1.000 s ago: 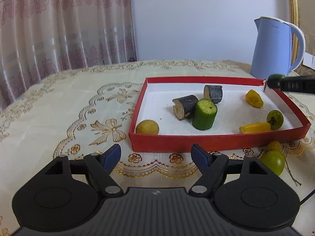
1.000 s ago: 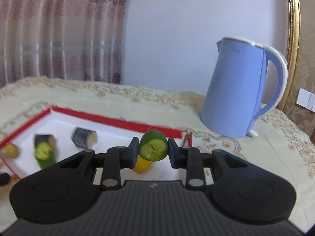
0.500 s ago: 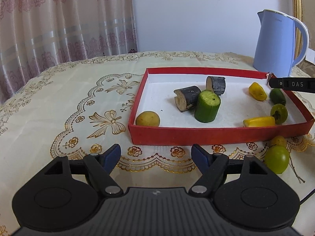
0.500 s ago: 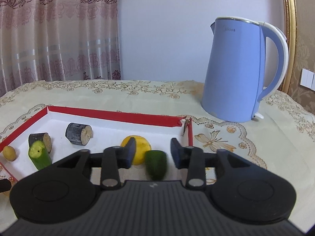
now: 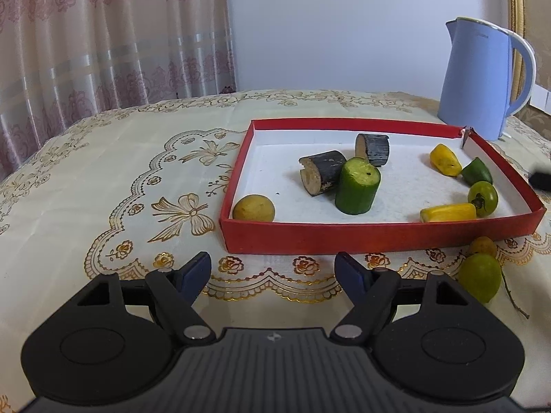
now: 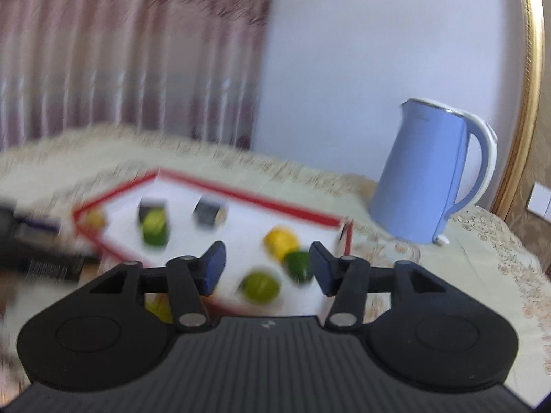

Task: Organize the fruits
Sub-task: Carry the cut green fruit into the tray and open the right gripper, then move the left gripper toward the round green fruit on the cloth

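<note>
fruits (image 5: 356, 191) in red tray (image 5: 378, 237) on embroidered tablecloth (image 5: 103, 172), both tools apparently open, empty, right's jaws just widened

We see the right wrist view smeared: fruits inside the red tray (image 6: 310, 219) are mere colored blobs. Left of that tray, a dark object (image 6: 31, 251) stays unidentifiable, cut by the edge.
</note>
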Available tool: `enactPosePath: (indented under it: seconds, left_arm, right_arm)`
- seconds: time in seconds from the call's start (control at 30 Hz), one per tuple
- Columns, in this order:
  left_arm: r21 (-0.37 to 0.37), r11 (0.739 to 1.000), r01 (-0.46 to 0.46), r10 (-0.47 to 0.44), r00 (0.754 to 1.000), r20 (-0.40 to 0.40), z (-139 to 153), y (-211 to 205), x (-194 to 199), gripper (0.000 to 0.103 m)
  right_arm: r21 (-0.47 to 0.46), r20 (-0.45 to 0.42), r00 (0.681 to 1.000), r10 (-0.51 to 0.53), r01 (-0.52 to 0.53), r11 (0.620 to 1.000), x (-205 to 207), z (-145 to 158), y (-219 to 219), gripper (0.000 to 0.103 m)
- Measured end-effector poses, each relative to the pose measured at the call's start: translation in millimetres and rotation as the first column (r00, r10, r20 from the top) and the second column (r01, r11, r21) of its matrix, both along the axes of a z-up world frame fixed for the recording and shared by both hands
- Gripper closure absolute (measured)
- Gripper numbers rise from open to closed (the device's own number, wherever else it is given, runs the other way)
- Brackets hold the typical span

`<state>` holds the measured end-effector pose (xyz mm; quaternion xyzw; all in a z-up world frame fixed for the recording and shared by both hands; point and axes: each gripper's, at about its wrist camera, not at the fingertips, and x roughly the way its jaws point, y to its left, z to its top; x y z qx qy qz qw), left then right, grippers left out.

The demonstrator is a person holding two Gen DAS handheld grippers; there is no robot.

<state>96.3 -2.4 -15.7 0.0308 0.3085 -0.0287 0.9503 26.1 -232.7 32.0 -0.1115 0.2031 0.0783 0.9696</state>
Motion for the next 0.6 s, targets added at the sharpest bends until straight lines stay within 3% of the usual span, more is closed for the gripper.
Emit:
enactPosePath:
  seconds: [0.23,0.33,0.47,0.53,0.6]
  left_arm:
    - [0.008,0.998,-0.065,0.064,0.996,0.062,6,4,-7,0.024]
    - [0.022,0.99,-0.137,0.134,0.985,0.105,11,10,-10,0.024]
    - [0.014,0.975,-0.221,0.217,0.967,0.132,15,21,-9,0.024]
    - [0.003,0.968,-0.249,0.247,0.961,0.124,15,28,-6,0.024]
    - [-0.021,0.965,-0.263,0.264,0.96,0.098,15,35,-3,0.023]
  right_arm:
    - [-0.169,0.02,1.0,0.023,-0.019,0.985,-10,-20,34,0.048]
    - [-0.096,-0.043,0.993,0.11,-0.114,0.989,-14,-20,40,0.048]
    - [-0.104,-0.083,0.987,0.141,-0.149,0.983,-15,-25,51,0.047]
    - [-0.032,-0.121,0.958,0.259,-0.264,0.964,-20,-23,54,0.047]
    - [0.027,-0.126,0.924,0.361,-0.36,0.932,-29,-20,59,0.039]
